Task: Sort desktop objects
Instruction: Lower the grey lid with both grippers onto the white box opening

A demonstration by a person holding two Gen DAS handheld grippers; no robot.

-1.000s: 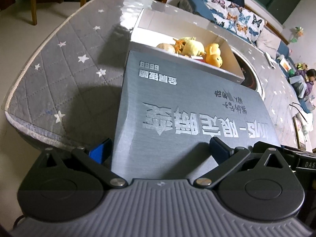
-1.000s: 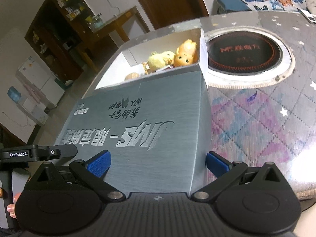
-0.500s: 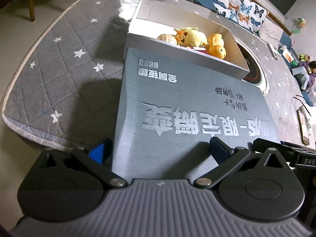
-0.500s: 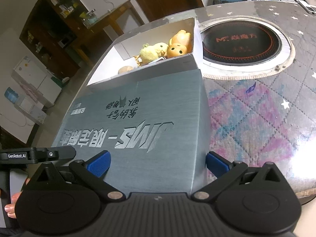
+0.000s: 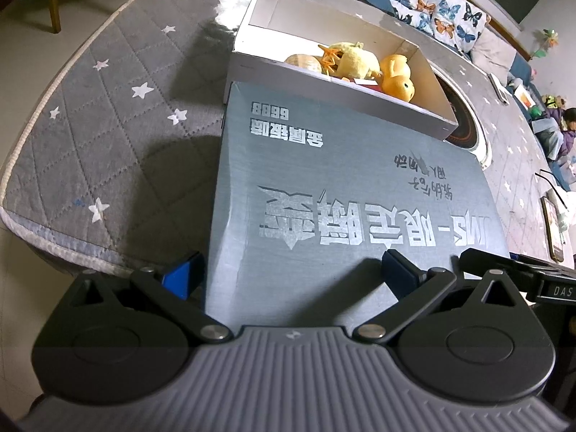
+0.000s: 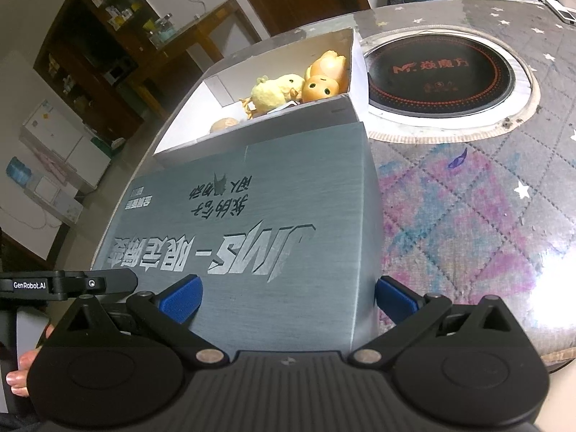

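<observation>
A grey box lid (image 5: 342, 194) with silver lettering is held by both grippers by its near edge, above the table. My left gripper (image 5: 288, 277) is shut on its left part, and my right gripper (image 6: 288, 295) is shut on its right part (image 6: 252, 216). Behind the lid stands an open white box (image 5: 324, 86), seen also in the right wrist view (image 6: 280, 118). It holds a yellow plush chick (image 5: 356, 61), an orange duck toy (image 5: 397, 77) and a beige round object (image 5: 304, 63). The lid's far edge overlaps the box's near wall.
The table has a grey quilted cover with white stars (image 5: 108, 108). A round black induction hob (image 6: 439, 75) is set into it right of the box. A sofa with butterfly cushions (image 5: 432, 3) stands beyond. A phone (image 5: 552, 226) lies at the table's right.
The view has drawn back and risen a little with the lid, so more of the open box and its toys shows. Both grippers keep their hold.
</observation>
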